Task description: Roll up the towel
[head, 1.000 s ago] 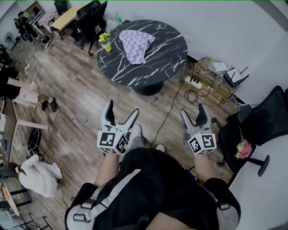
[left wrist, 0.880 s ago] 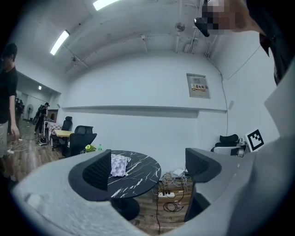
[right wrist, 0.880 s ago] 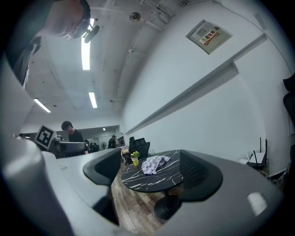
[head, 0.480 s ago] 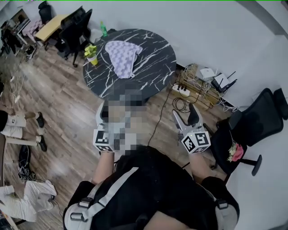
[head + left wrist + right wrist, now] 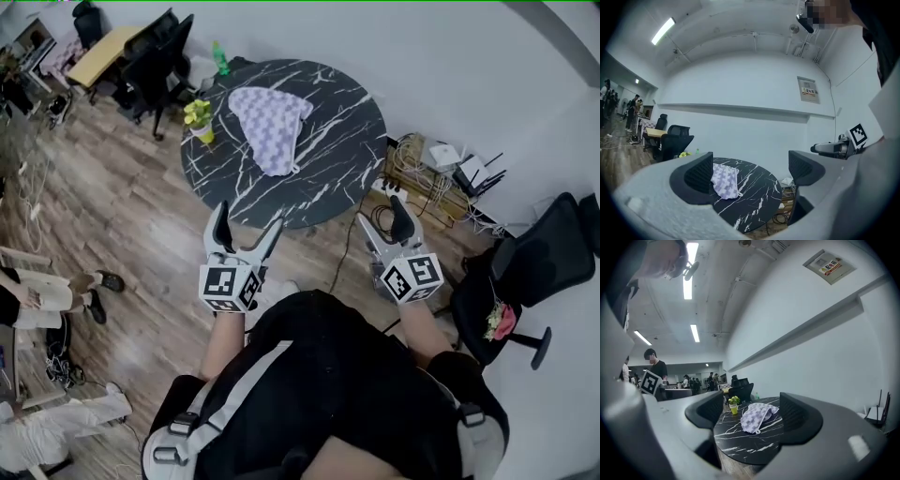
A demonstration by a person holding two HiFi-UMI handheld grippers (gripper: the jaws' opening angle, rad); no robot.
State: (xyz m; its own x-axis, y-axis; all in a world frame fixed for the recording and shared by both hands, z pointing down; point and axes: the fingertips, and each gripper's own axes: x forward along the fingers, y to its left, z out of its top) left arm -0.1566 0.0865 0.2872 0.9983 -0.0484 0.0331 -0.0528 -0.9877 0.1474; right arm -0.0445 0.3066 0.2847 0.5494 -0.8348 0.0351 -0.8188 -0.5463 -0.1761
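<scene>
The towel point(image 5: 270, 127) is laid crumpled on the round table point(image 5: 328, 178) at upper centre, with bare tabletop left between it and the near rim. The left gripper point(image 5: 247, 223) and right gripper point(image 5: 382, 216) are held wide open and empty, over the wooden floor point(image 5: 141, 216) just short of that rim.

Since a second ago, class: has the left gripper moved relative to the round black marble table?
Yes. The left gripper has come forward toward the table; its open jaw tips now reach its near rim.
</scene>
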